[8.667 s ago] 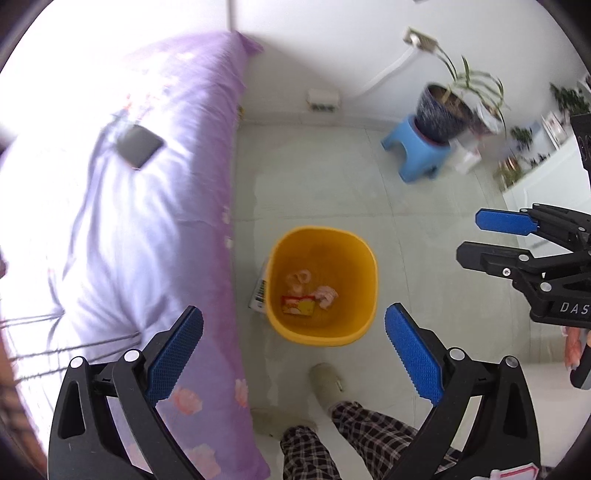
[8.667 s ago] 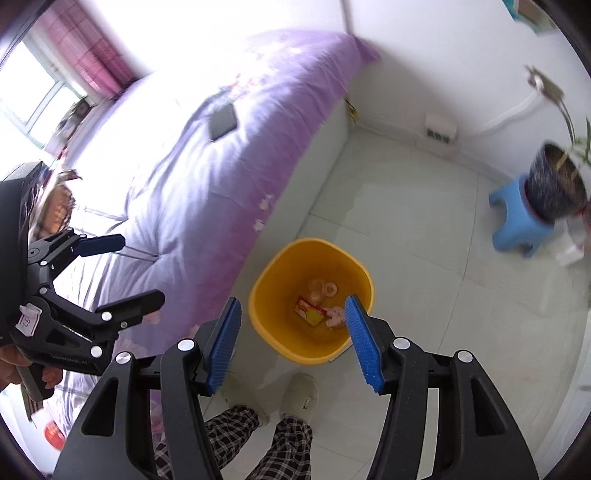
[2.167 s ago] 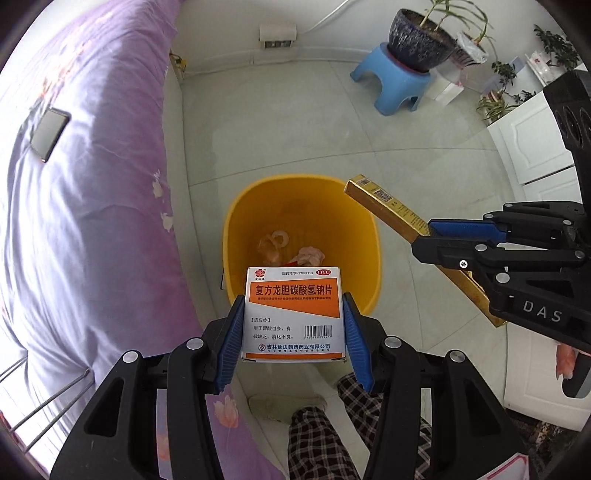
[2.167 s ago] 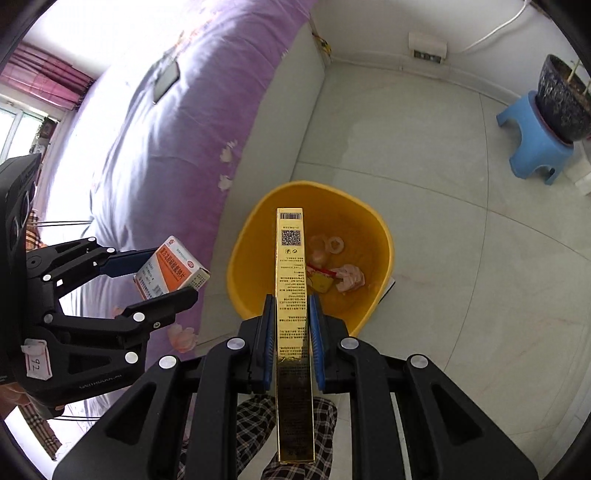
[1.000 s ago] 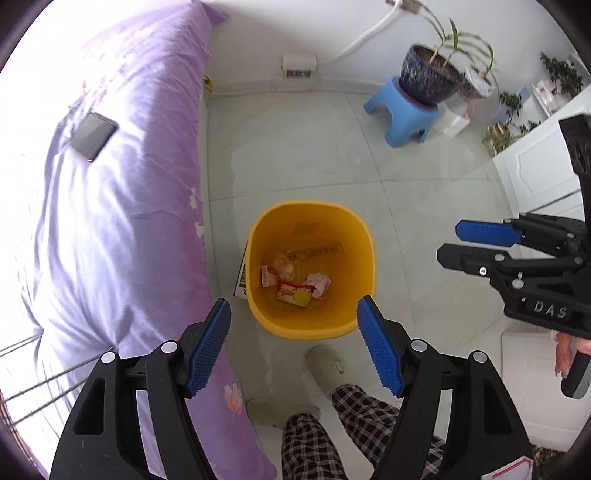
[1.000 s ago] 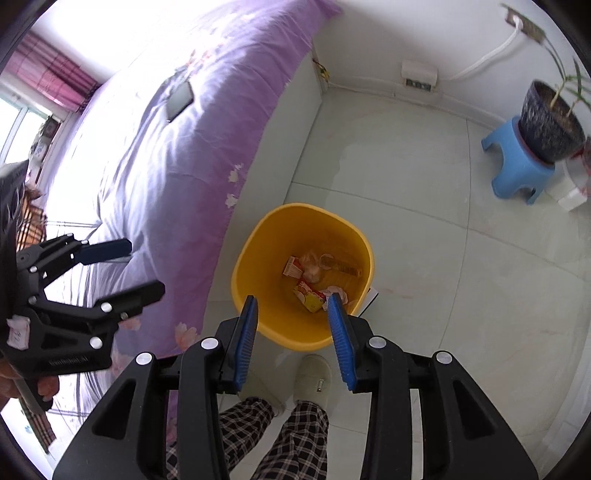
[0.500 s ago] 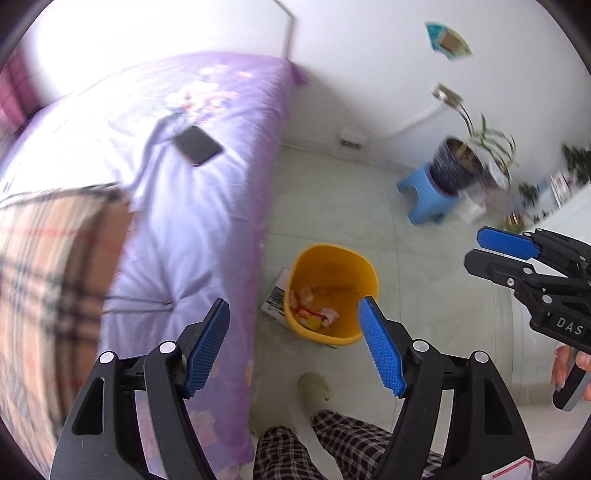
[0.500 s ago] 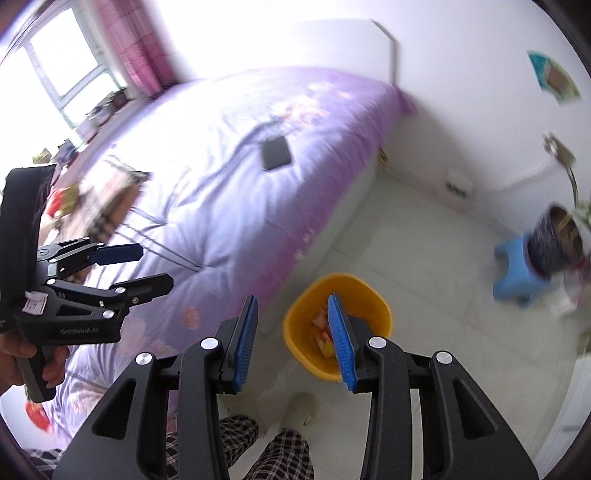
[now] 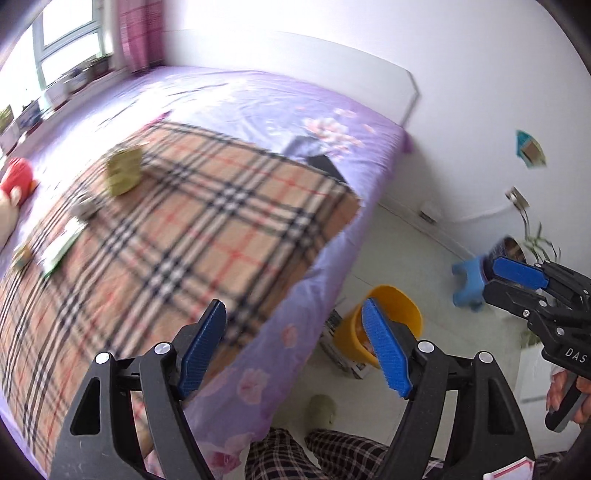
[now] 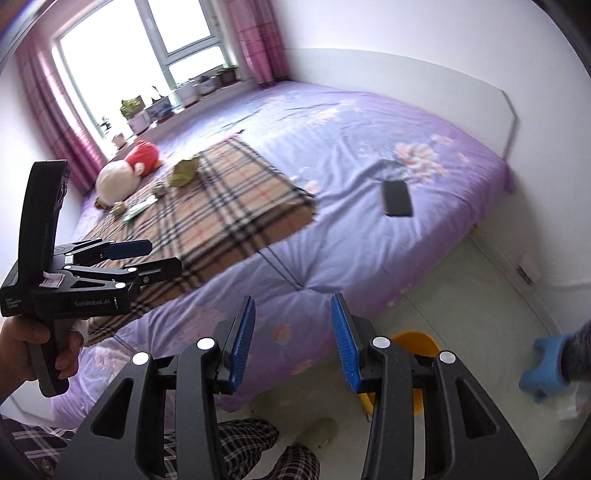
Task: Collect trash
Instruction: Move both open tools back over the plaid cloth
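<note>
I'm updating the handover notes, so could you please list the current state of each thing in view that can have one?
Left tool: empty, jaws opening.
Right tool: empty, jaws opening.
Yellow bin: upright on the floor beside the bed, open-topped.
Plaid blanket: spread flat on the bed, small bits of litter lying on it.
Dark phone: lying flat on the purple sheet.
Curtains: drawn back.

blurred: litter on plaid blanket [image 9: 177,236] | hidden: yellow bin [image 10: 417,341] mostly behind right gripper [image 10: 291,341]
</note>
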Tool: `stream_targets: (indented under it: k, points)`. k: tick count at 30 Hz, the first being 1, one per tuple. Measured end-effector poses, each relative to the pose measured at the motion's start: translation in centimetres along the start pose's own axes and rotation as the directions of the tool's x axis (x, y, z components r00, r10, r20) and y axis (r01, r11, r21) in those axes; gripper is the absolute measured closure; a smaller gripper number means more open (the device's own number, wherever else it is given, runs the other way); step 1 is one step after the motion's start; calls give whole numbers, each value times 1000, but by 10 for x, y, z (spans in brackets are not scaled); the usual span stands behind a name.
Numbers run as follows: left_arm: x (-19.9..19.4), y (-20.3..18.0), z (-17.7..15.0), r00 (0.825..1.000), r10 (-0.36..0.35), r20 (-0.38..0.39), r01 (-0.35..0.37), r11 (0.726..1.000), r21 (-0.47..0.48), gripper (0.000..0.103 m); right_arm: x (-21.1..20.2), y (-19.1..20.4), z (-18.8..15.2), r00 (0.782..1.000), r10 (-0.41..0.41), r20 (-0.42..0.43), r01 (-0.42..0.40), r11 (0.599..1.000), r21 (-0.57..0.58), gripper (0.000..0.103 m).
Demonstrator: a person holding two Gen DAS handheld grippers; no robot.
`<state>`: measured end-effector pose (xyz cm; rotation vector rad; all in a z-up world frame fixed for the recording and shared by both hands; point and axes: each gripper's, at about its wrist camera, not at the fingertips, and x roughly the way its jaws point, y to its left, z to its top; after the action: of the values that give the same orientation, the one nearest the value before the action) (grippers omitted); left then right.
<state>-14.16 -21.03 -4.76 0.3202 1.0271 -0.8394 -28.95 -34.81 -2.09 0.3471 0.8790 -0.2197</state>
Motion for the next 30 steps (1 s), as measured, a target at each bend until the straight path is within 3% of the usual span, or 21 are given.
stream_targets:
  k: [9,12,14,17,25,30]
  points:
    - [-39,93,-28,991,127,36,-114,963,-244,27,21,73,34,993,119,-16,-120,978,-171,57]
    - [-49,119,-39,985,165,41,-146,945,-293,27,28,93,44,990,141,-14,-141,968,-207,50]
    - [-56,137,-44,982,186,46,-161,931,-329,27,31,107,50,991,133,1,-129,966,-226,36]
    - [-59,159,-49,976,211,47,-179,912,-370,27,35,123,58,990,140,31,-128,961,-247,29]
    - [-69,206,-51,964,261,45,-217,875,-433,17,60,154,82,992,104,73,-84,966,-245,27]
    - [-64,231,-43,959,281,40,-233,859,-455,12,87,161,98,990,134,42,-123,973,-193,25]
